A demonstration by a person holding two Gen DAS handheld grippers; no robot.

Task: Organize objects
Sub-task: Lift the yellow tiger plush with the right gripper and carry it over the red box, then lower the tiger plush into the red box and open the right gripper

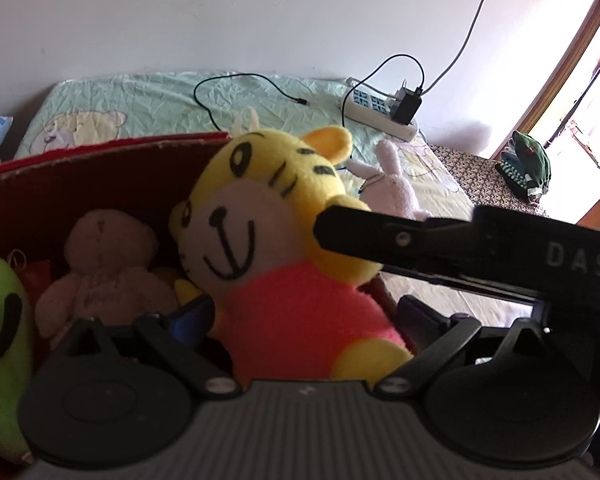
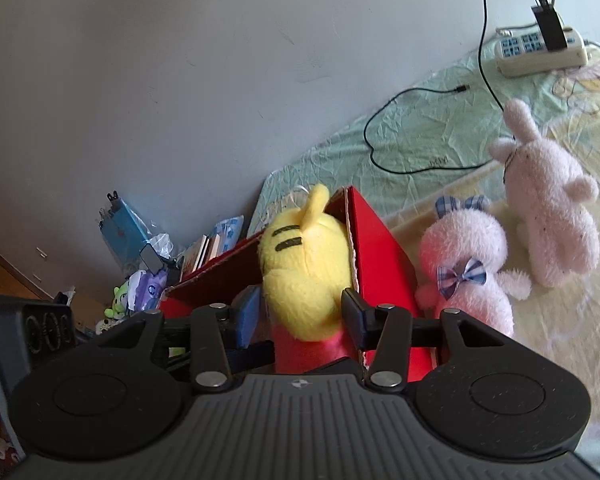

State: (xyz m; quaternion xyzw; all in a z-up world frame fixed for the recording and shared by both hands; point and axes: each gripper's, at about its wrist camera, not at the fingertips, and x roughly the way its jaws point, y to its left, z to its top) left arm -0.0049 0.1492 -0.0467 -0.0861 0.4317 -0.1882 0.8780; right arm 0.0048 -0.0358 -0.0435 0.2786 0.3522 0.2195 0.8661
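Risk: yellow tiger plush in a pink shirt [image 2: 306,276], propped at the right end of the red cardboard box [image 2: 384,252], apt to topple over the rim if let go too high.

Left gripper [image 1: 300,312]: spread, at the tiger's body, squeeze uncertain. Right gripper [image 2: 300,312]: pinching the tiger's head.

Inside, left to right: green plush [image 1: 0,320], beige teddy bear [image 1: 104,264], tiger.

Home bedroom: quilted bedspread [image 1: 160,96], plush toys, power strip [image 1: 380,114].
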